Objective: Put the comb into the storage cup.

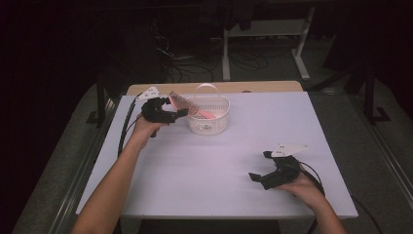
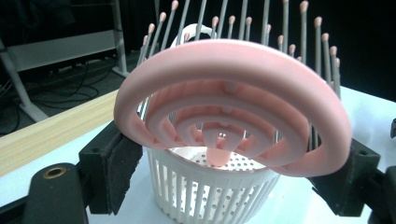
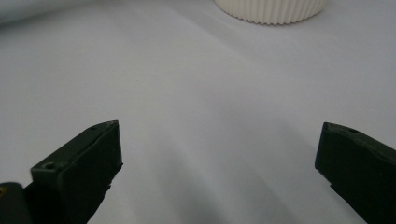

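Pink brush (image 2: 233,100) sits half in the basket (image 2: 210,186), head between the left gripper's (image 1: 176,111) loosening jaws; right gripper (image 3: 219,172) gapes, idle.

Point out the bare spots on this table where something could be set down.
Most of the white table is bare: the wide middle between the basket and the right gripper, and the far right side. It is crowded only at the far left, where the left gripper holds the pink brush over the basket.
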`<state>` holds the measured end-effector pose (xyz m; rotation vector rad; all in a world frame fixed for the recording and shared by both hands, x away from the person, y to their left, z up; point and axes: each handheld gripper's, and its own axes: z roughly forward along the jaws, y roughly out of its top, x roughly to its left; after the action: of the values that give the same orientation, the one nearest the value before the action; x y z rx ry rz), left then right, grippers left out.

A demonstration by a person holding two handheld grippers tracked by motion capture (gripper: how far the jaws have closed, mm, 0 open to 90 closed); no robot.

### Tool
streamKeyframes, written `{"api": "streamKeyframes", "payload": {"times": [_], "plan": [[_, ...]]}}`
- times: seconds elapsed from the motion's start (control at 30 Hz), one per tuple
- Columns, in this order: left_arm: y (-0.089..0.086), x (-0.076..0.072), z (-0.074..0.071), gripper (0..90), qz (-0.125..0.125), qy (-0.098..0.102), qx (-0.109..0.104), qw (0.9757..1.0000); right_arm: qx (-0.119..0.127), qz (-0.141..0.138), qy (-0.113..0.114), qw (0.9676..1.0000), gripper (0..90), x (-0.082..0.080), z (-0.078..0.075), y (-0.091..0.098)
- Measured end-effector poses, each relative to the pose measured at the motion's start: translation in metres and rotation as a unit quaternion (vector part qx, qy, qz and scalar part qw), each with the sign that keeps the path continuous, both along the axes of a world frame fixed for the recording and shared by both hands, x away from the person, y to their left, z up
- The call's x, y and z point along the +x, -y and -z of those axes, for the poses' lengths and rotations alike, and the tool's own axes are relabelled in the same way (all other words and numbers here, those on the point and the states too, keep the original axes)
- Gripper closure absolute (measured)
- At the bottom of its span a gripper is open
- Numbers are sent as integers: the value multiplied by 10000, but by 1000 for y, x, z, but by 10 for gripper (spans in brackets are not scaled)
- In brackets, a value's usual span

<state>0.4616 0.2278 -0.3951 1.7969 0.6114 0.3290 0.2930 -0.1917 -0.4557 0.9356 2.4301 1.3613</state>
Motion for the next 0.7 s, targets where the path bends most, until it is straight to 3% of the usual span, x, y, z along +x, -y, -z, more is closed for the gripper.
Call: {"api": "streamKeyframes", "payload": {"times": [0.3, 0.7], "plan": [[-7, -5, -3, 23, -88, -100, -59, 9999, 1, -56, 11, 10000, 1, 2, 1, -2], [-21, -21, -1, 0, -38, -245, 245, 9994, -4, -29, 25, 10000, 1, 2, -1, -2]]}}
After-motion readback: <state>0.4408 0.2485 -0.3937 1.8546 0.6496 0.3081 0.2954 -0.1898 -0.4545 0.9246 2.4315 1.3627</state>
